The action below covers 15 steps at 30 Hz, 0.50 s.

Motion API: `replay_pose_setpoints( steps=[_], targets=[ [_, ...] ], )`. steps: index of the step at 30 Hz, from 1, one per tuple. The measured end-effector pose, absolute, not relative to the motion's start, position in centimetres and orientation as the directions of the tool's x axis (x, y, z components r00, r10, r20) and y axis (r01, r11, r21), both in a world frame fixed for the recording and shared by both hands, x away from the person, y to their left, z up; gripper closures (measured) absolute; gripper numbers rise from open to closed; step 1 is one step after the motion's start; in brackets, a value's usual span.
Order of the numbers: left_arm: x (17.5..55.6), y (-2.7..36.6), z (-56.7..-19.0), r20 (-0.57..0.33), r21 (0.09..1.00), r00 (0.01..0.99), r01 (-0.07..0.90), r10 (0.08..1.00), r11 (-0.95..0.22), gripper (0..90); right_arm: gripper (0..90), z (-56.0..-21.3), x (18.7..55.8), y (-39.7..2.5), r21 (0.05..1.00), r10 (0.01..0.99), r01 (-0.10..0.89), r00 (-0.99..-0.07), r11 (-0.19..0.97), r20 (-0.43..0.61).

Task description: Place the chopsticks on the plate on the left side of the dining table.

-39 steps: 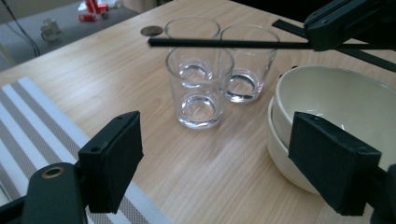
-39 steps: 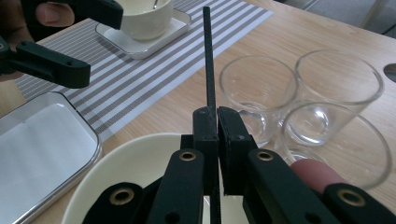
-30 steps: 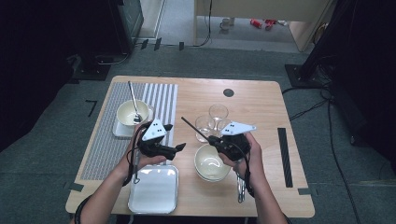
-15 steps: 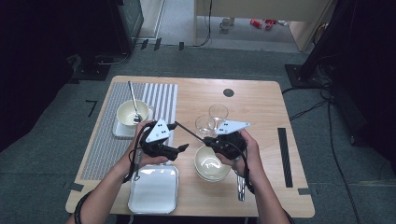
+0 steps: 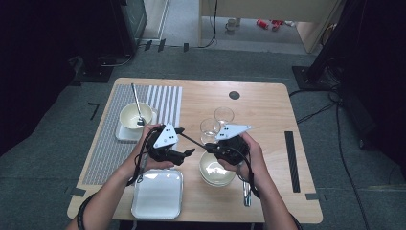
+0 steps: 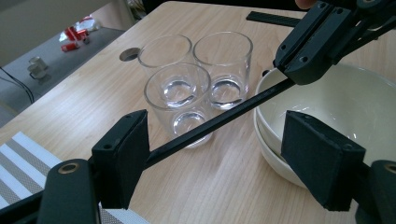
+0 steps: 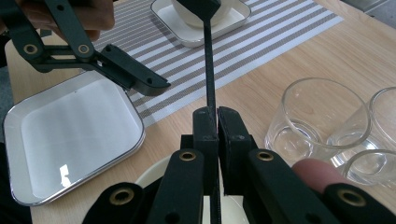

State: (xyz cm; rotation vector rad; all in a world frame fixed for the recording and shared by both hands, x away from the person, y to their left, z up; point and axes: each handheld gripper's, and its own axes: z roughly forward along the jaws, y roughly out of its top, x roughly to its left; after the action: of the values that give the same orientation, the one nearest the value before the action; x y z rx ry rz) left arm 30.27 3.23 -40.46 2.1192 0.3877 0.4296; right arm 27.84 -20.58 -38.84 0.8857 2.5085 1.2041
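Observation:
My right gripper [image 5: 212,146] [image 7: 217,122] is shut on a thin black stick [image 5: 194,141] [image 6: 219,121] [image 7: 208,60]. The stick slants away from it toward the left. The left gripper [image 5: 185,142] [image 6: 222,158] [image 7: 170,42] is open, with the stick's free end between its jaws. That end lies against the left jaw and is not clamped. Both grippers hover over the table's middle, just above a stack of cream bowls [image 5: 216,168] [image 6: 345,112]. Three empty glasses [image 5: 210,128] [image 6: 180,95] [image 7: 317,116] stand right behind them.
A cream bowl with a spoon [image 5: 135,116] sits on a small square plate on the striped mat [image 5: 112,148] at the back left. A white square plate [image 5: 158,194] [image 7: 70,135] lies near the front edge. Cutlery [image 5: 246,192] lies right of the bowls, and a black strip [image 5: 292,160] farther right.
The two hands have drawn closer together. The left gripper has moved right, so the stick's free end now lies between its open jaws. The stick has tilted lower.

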Motion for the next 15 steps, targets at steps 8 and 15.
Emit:
replay_pose_setpoints(
  steps=[8, 15],
  targets=[
    [29.8, 2.5, -40.7, 0.204, 0.808, 0.896, 0.074, 0.394, -0.585, 31.3, 87.6, -38.7, 27.6, -20.3, 0.767, 0.592, 0.425, -0.803, 0.481, 0.073],
    [29.2, 1.9, -41.0, 0.254, 0.777, 0.89, 0.046, 0.38, -0.628, 37.2, 87.5, -38.6, 27.4, -19.8, 0.76, 0.575, 0.417, -0.815, 0.498, 0.07]
  ],
)
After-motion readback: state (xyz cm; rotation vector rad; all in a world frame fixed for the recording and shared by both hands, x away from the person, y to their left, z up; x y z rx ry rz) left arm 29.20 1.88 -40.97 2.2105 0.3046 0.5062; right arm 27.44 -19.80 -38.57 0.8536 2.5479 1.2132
